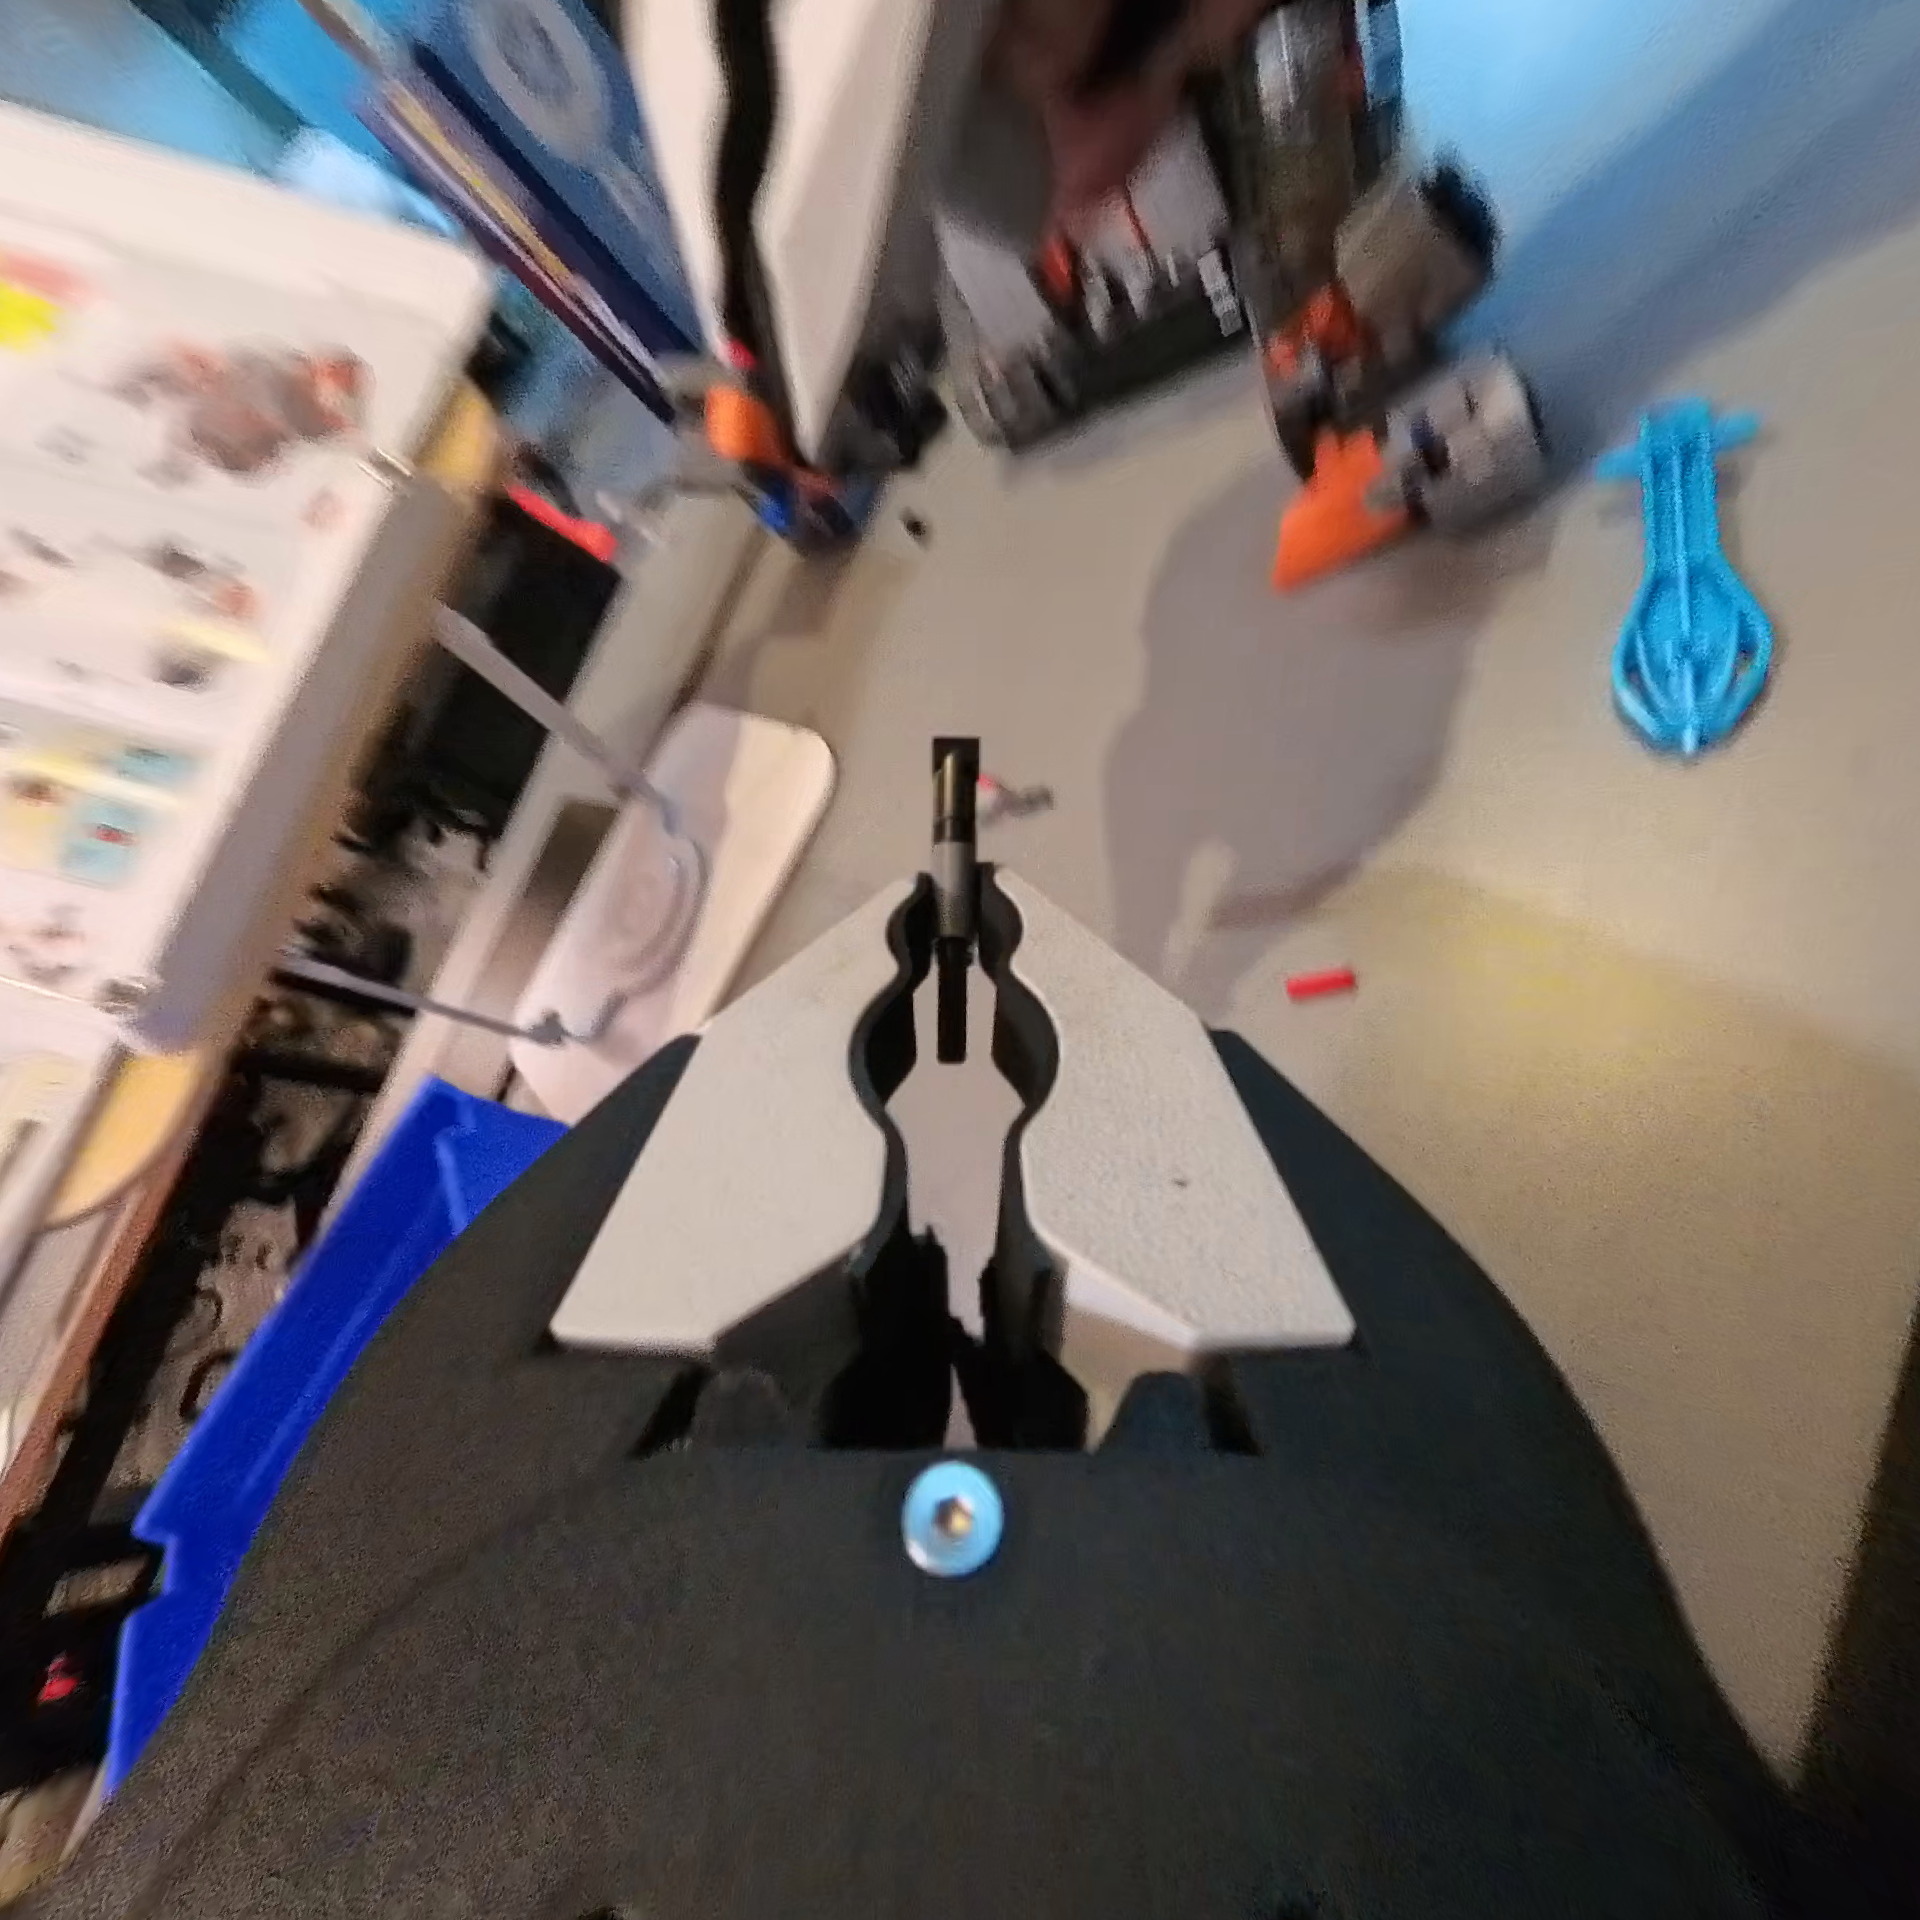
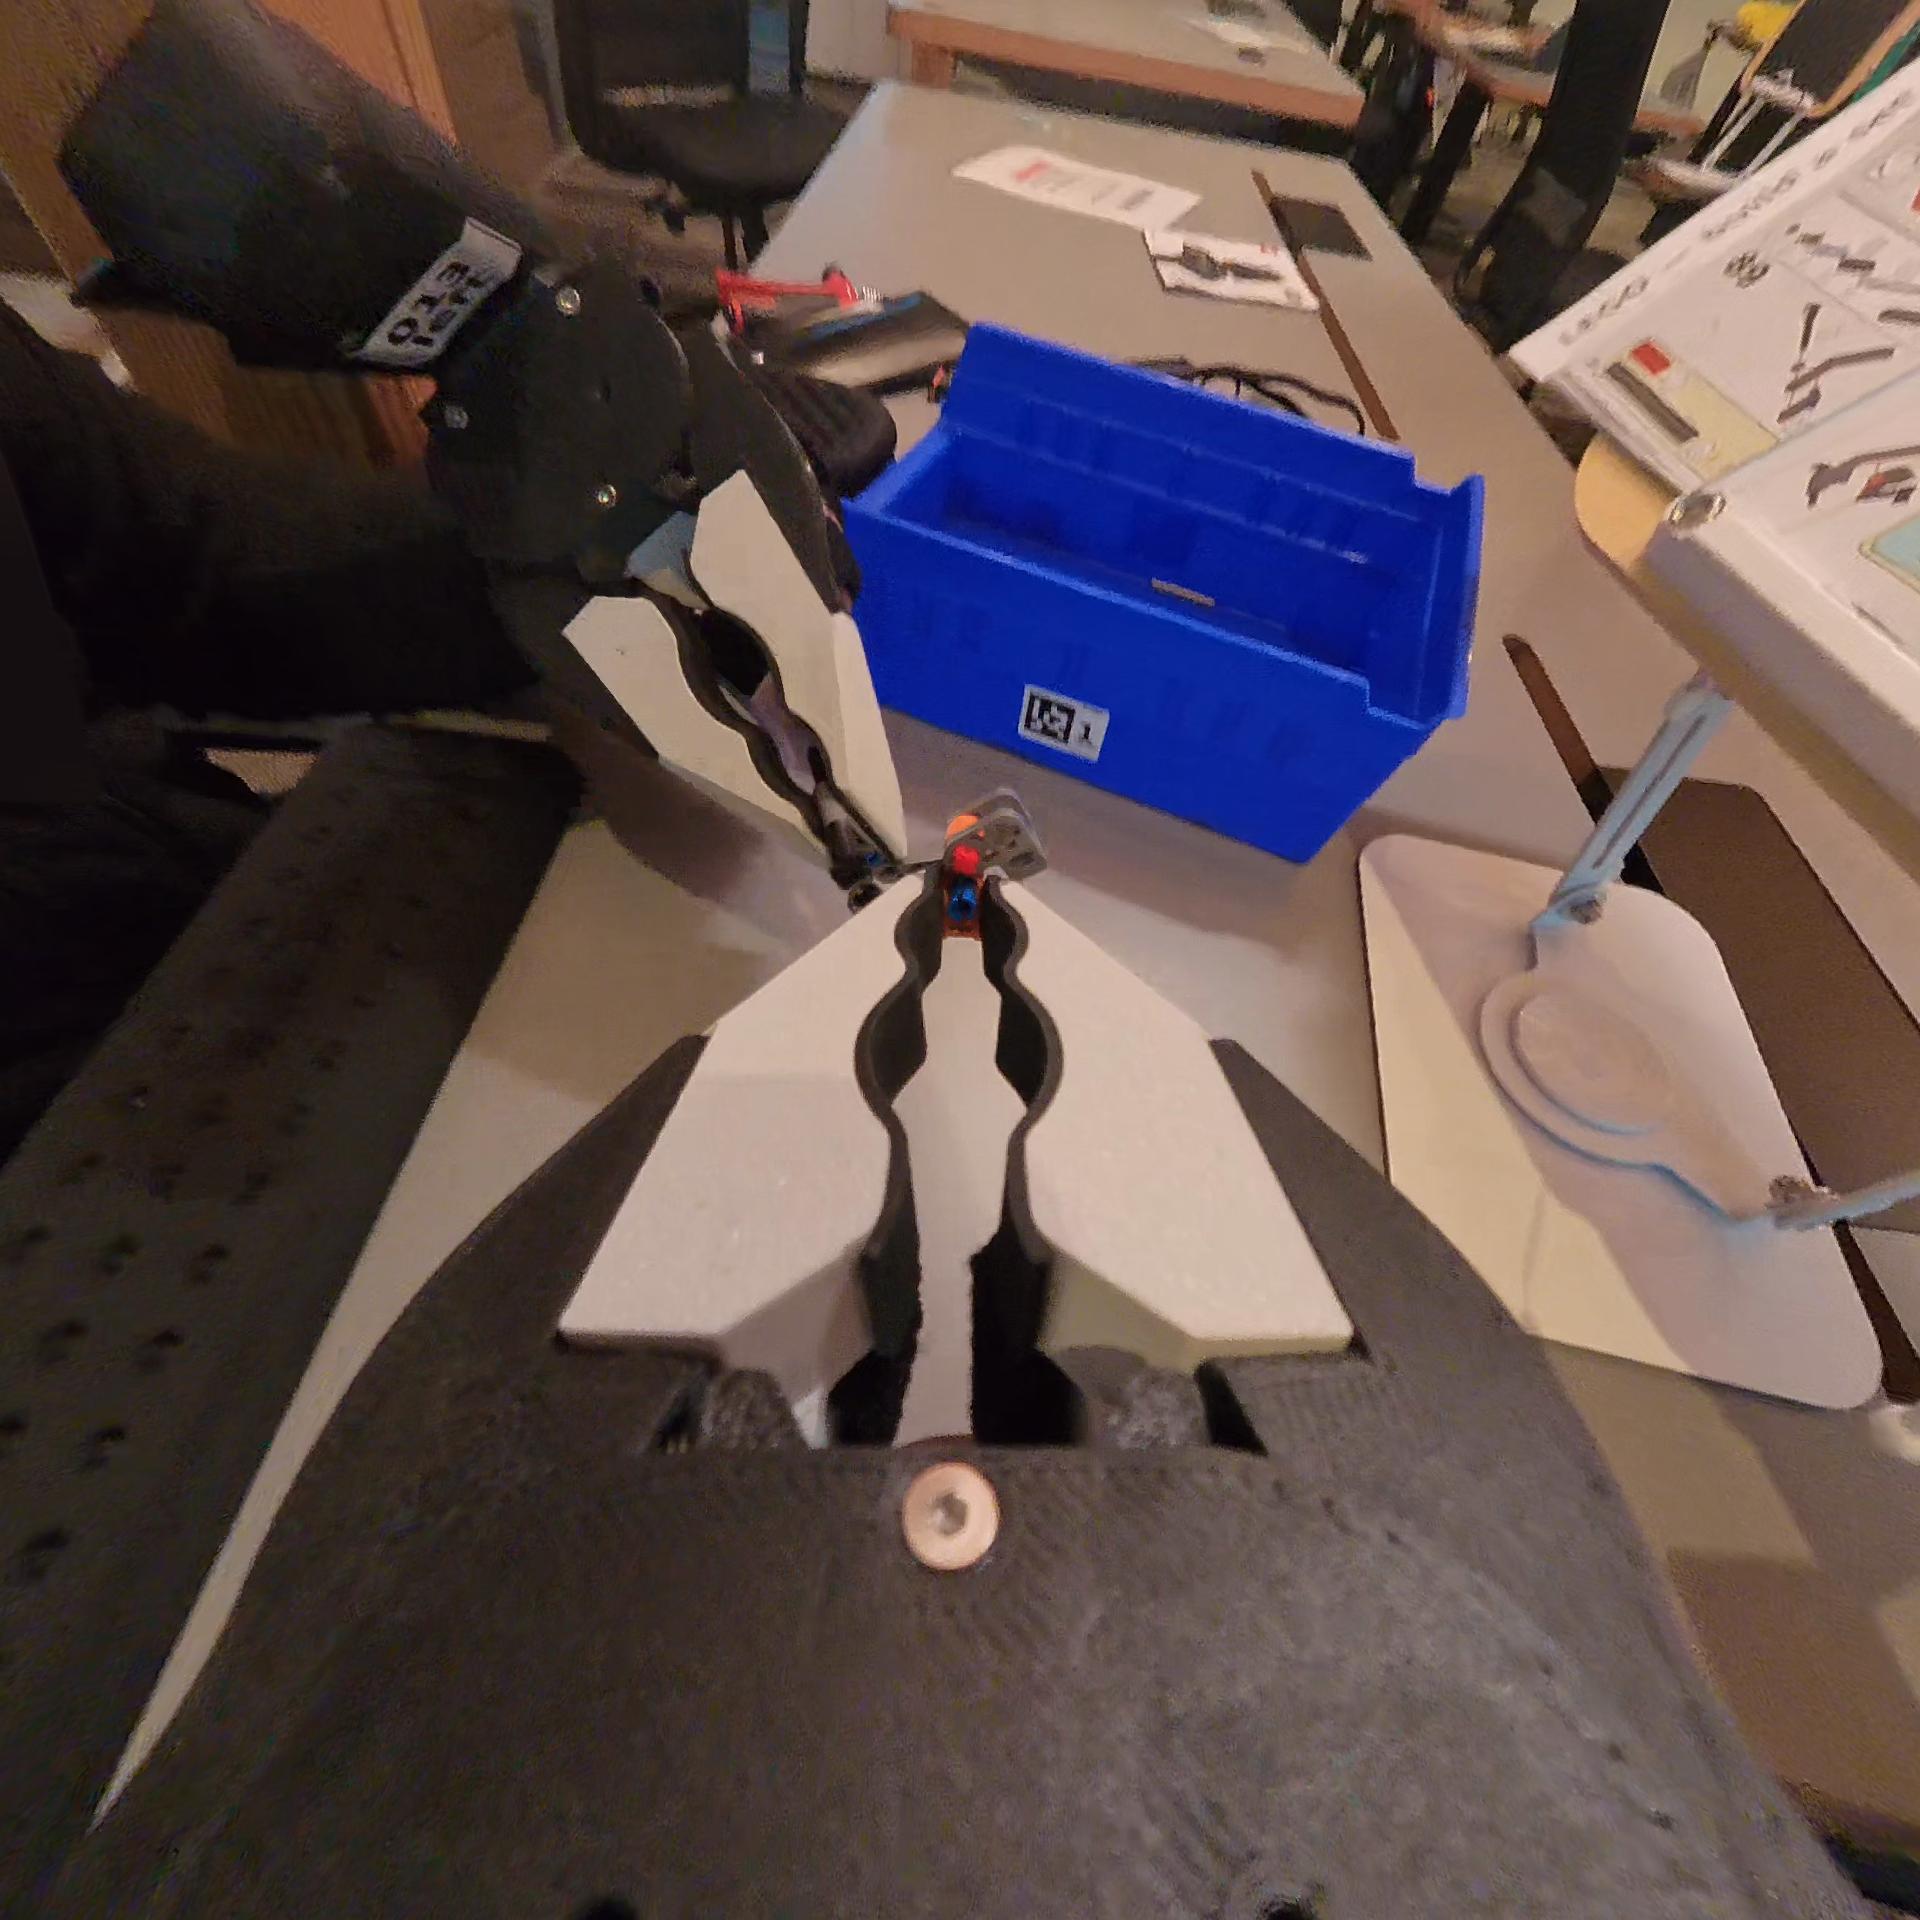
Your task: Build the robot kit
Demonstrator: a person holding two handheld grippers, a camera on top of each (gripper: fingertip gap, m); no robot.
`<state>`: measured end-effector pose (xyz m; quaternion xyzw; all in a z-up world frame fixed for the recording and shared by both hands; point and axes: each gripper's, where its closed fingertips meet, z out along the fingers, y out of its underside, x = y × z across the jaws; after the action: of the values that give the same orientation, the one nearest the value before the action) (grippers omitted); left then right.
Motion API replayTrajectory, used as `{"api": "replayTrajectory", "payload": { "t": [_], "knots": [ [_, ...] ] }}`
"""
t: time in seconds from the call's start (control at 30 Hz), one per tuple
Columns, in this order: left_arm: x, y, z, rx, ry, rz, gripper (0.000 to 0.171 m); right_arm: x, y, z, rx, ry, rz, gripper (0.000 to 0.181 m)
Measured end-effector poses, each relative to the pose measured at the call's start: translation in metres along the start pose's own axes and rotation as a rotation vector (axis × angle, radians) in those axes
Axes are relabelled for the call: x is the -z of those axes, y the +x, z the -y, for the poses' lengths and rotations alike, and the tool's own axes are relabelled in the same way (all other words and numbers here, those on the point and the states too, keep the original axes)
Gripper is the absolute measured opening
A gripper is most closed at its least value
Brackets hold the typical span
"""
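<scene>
My left gripper (image 1: pixel 954 883) is shut on a thin black and grey axle piece (image 1: pixel 954 821) that sticks out past the tips. In the right wrist view this same gripper (image 2: pixel 868 878) comes in from the upper left, held by a gloved hand, with its tips almost touching my right gripper. My right gripper (image 2: pixel 961 899) is shut on a small assembly (image 2: pixel 977 852) of orange, red, blue and grey building-toy parts, held just above the table.
A blue bin (image 2: pixel 1164 592) stands behind the grippers; it also shows in the left wrist view (image 1: pixel 312 1371). A stand with a white base plate (image 2: pixel 1600 1101) holds an instruction booklet (image 2: pixel 1787 312). A light blue tool (image 1: pixel 1688 592), a small red piece (image 1: pixel 1322 984) and partly built models (image 1: pixel 1382 416) lie on the table.
</scene>
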<state>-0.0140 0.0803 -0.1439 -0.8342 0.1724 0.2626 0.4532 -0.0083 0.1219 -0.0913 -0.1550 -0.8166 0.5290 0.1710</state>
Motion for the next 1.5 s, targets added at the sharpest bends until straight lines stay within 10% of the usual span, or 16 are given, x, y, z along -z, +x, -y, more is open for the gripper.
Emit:
{"api": "replayTrajectory", "payload": {
  "t": [0.47,0.73,0.97,1.13,1.5],
  "knots": [
    [0.006,0.058,-0.081,-0.296,-0.487,-0.280,0.007,-0.023,-0.015,-0.040,0.067,-0.164,0.045,0.005],
    [0.051,0.065,-0.085,-0.531,-0.815,-0.605,0.007,-0.020,-0.026,-0.041,0.093,-0.174,0.084,0.005],
    [0.016,0.082,-0.072,-0.879,-0.941,-0.888,0.021,-0.005,-0.016,-0.041,0.088,-0.160,0.068,0.005],
    [0.000,0.058,-0.055,-0.610,-0.857,-0.710,0.053,0.006,-0.010,-0.032,0.065,-0.106,0.065,0.005],
    [0.020,0.077,-0.073,0.253,-0.553,-0.310,0.055,-0.002,-0.013,-0.029,0.015,-0.078,0.080,0.005]
  ]
}}
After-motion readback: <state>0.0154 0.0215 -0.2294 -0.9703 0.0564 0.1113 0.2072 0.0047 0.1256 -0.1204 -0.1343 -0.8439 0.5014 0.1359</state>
